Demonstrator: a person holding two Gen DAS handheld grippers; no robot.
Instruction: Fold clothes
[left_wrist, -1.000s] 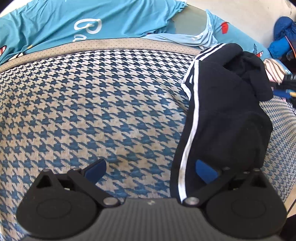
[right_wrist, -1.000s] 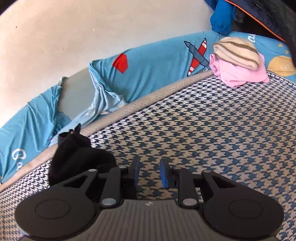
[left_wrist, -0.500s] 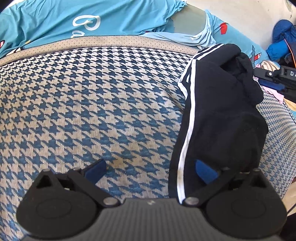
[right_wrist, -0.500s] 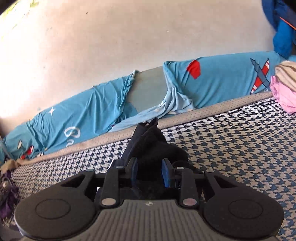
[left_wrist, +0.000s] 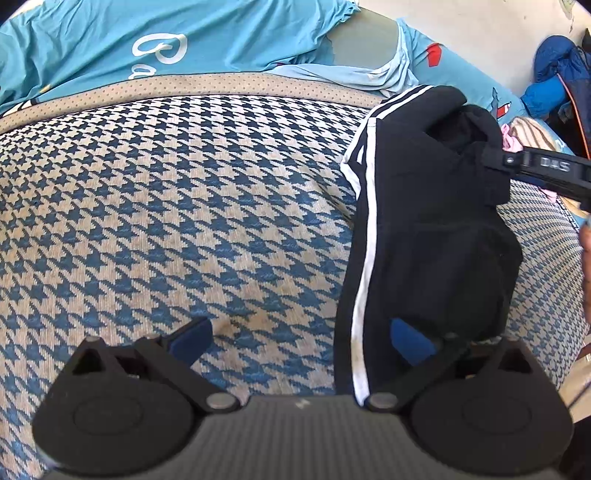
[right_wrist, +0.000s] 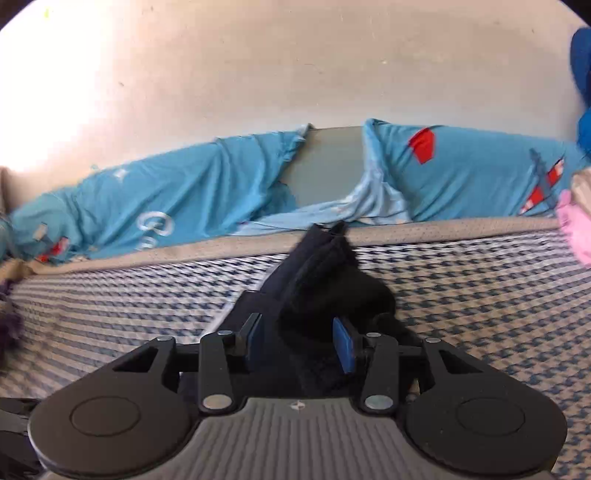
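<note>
Blue-and-cream houndstooth mattress (left_wrist: 184, 221) with a blue printed sheet (left_wrist: 110, 40) bunched along its far edge, cream wall (right_wrist: 295, 74) behind. Black white-striped track garment (left_wrist: 424, 229) lies bunched on the mattress, long axis running toward the sheet. Left claw (left_wrist: 299, 341) spread wide, released, one pad over the garment's near end. Right claw (right_wrist: 299, 339) has just been opening; garment's bunched end sits between its pads, unpinched.
</note>
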